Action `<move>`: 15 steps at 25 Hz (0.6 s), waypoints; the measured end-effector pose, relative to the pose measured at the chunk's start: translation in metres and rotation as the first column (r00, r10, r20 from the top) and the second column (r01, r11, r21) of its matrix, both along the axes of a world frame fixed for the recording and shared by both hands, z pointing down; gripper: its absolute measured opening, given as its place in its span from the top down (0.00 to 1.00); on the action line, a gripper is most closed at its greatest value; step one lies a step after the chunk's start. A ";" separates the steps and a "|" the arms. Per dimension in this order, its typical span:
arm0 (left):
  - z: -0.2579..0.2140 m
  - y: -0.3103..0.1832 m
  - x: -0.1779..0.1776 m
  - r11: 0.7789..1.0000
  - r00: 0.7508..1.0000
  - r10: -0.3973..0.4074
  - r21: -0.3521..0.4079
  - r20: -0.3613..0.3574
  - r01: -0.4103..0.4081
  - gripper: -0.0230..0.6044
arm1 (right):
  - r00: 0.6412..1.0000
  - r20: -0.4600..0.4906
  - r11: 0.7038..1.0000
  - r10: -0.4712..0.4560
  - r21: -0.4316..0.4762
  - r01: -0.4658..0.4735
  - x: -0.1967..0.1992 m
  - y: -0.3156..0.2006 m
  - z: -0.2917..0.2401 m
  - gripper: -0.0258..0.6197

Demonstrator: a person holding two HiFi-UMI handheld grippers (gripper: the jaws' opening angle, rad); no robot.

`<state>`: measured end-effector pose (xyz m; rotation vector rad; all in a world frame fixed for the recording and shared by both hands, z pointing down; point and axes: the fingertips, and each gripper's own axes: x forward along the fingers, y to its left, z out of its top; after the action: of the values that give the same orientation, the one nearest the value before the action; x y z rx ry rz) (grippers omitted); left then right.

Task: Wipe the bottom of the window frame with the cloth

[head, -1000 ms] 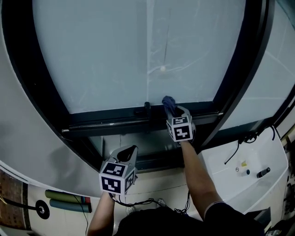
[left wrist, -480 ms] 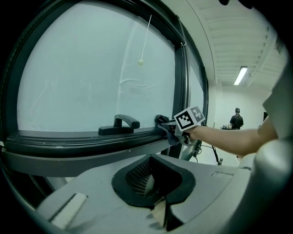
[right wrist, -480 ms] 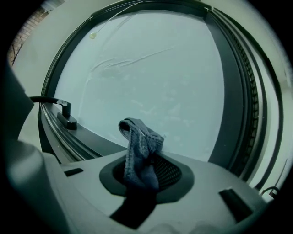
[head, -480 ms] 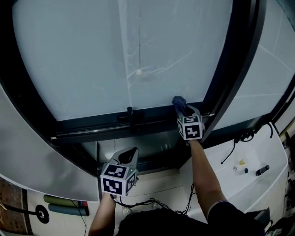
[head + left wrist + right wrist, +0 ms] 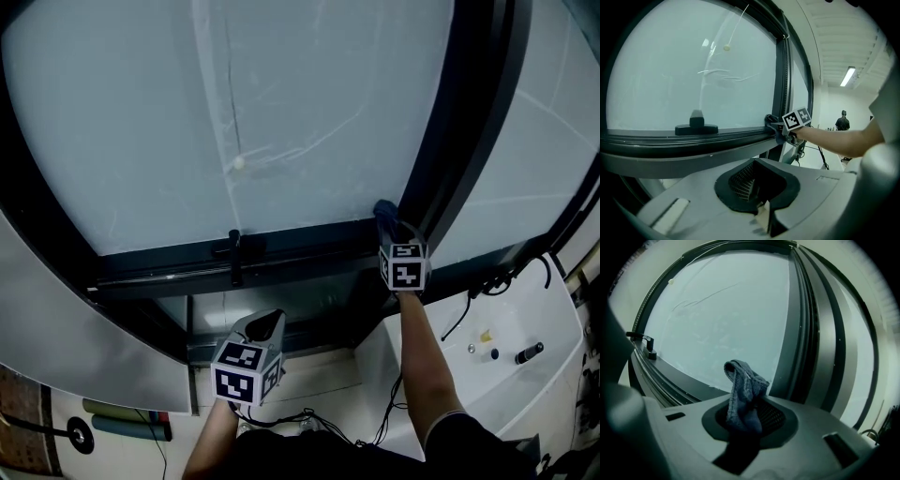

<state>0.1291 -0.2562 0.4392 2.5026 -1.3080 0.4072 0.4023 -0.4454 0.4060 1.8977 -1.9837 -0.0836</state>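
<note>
Head view: pale pane [image 5: 234,103] filled most of the field, set in a dark frame [image 5: 300,242] whose bottom rail ran left to right and met a dark upright [image 5: 450,131] at the right. A white surface [image 5: 525,319] lay below and right of the frame, with cables [image 5: 473,314] trailing over its edge. Right forearm [image 5: 422,347] reached up toward the rail; left forearm was held low, well apart from the frame. Right gripper [image 5: 392,230] was at the right end of the bottom rail, just beside the upright. Its jaws were clamped on a blue cloth [image 5: 383,208], and the cloth lay against the rail at that corner. Right gripper view confirmed this: the cloth [image 5: 743,390] stood bunched and upright out of the right gripper [image 5: 745,416], in front of the pane's lower right corner; actual contact with the rail could not be made out from this view. Left gripper [image 5: 265,325] hung below the rail, under its middle part, touching nothing. In the left gripper view its jaws [image 5: 757,187] looked drawn together, nothing between them. A dark handle [image 5: 234,253] sat on the bottom rail, left of the cloth and well apart from it. A cord hung down the pane with a small bead [image 5: 239,162] on it, above the handle.
</note>
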 end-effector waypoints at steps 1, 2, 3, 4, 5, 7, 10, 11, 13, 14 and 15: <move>0.000 0.002 0.003 1.000 1.000 -0.002 0.000 0.002 0.002 0.95 | 1.000 0.002 1.000 0.001 0.005 -0.001 0.001 0.000 0.000 0.81; -0.001 0.005 0.004 1.000 1.000 -0.004 0.002 0.005 0.004 0.95 | 1.000 0.007 1.000 0.001 0.010 -0.001 0.002 0.000 0.000 0.81; -0.001 0.007 0.003 1.000 1.000 -0.007 0.005 0.010 0.007 0.95 | 1.000 0.013 1.000 0.001 0.016 -0.001 0.002 0.001 -0.002 0.81; -0.002 0.009 0.001 1.000 1.000 -0.012 0.008 0.015 0.011 0.95 | 1.000 0.021 1.000 -0.003 0.025 0.002 0.001 0.003 -0.005 0.81; -0.001 0.011 -0.003 1.000 1.000 -0.018 0.010 0.018 0.018 0.95 | 1.000 0.029 0.999 -0.010 0.039 0.009 -0.003 0.008 -0.010 0.82; -0.002 0.013 -0.016 0.999 0.999 -0.033 0.013 0.015 0.033 0.95 | 0.998 0.041 0.996 -0.042 0.084 0.039 -0.022 0.019 -0.029 0.82; -0.007 0.018 -0.044 0.998 0.998 -0.060 0.030 -0.003 0.060 0.95 | 0.993 0.041 0.983 -0.113 0.150 0.106 -0.072 0.038 -0.062 0.82; -0.009 0.020 -0.057 0.997 0.997 -0.072 0.039 -0.008 0.073 0.95 | 0.989 0.048 0.978 -0.138 0.166 0.128 -0.091 0.044 -0.071 0.82; -0.013 0.023 -0.087 0.993 0.995 -0.103 0.058 -0.005 0.104 0.95 | 0.979 0.082 0.967 -0.187 0.192 0.169 -0.132 0.059 -0.086 0.82; -0.015 0.025 -0.105 0.990 0.993 -0.121 0.068 -0.003 0.121 0.95 | 0.973 0.103 0.961 -0.209 0.204 0.185 -0.153 0.067 -0.092 0.82; -0.018 0.026 -0.123 0.988 0.990 -0.138 0.076 -0.003 0.138 0.95 | 0.967 0.119 0.956 -0.226 0.217 0.197 -0.173 0.075 -0.099 0.82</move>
<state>0.0059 -0.2302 0.4211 2.4532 -1.5136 0.3356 0.2290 -0.3708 0.3067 1.8486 -2.3531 -0.2246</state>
